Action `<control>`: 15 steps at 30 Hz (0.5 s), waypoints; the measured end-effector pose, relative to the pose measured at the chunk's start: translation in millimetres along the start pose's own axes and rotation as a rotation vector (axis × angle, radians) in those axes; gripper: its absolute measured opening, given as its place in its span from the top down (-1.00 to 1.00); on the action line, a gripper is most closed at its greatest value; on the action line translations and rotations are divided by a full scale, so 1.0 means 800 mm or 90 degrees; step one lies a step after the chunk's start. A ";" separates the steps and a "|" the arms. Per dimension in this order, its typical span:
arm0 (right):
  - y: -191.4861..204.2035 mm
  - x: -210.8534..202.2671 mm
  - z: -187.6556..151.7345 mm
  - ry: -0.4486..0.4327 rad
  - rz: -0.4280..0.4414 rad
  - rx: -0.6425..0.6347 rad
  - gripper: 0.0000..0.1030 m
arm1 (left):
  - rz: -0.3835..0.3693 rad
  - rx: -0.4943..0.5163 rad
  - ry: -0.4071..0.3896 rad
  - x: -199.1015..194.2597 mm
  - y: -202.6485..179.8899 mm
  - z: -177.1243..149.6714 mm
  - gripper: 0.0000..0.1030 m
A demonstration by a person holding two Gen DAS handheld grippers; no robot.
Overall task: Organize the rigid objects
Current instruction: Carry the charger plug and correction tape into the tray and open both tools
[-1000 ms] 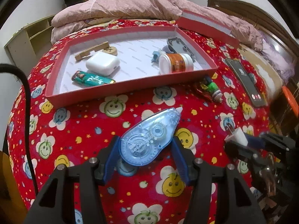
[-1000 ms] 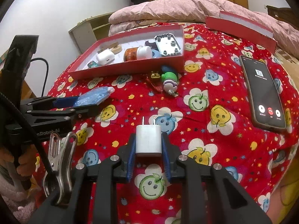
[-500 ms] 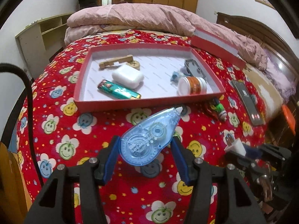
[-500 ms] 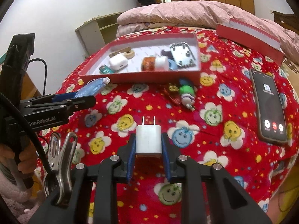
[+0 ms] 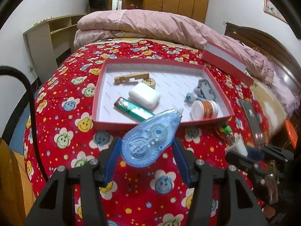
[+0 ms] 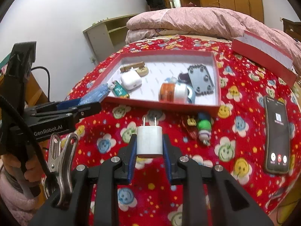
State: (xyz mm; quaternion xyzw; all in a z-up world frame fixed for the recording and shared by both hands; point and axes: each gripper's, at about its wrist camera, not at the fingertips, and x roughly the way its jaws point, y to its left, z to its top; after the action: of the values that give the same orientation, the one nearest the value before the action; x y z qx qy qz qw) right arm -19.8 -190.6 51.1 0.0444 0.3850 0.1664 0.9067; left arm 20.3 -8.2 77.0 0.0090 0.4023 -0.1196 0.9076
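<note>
My left gripper is shut on a blue correction tape dispenser, held above the bedspread just before the near wall of the red box. The dispenser also shows in the right wrist view at the box's left corner. My right gripper is shut on a white charger plug, prongs forward, held above the bedspread short of the box. The box holds a white earbud case, a green lighter, a jar, wooden pieces and a grey plate.
A small green toy and a red keyring piece lie on the bedspread in front of the box. A phone lies at the right. The box lid rests at the back right by a pink quilt.
Both grippers have risen and moved toward the box with their loads. The tape dispenser now overlaps the box's near wall in the left view.
</note>
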 end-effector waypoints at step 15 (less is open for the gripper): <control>0.003 0.006 0.054 -0.034 0.003 -0.010 0.49 | 0.019 0.007 -0.007 0.012 0.000 0.044 -0.13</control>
State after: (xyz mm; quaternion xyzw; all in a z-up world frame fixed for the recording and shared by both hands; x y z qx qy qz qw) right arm 13.6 -184.6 78.8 0.0424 0.3590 0.1705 0.9166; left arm 52.4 -14.0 94.1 0.0190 0.3963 -0.1082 0.9115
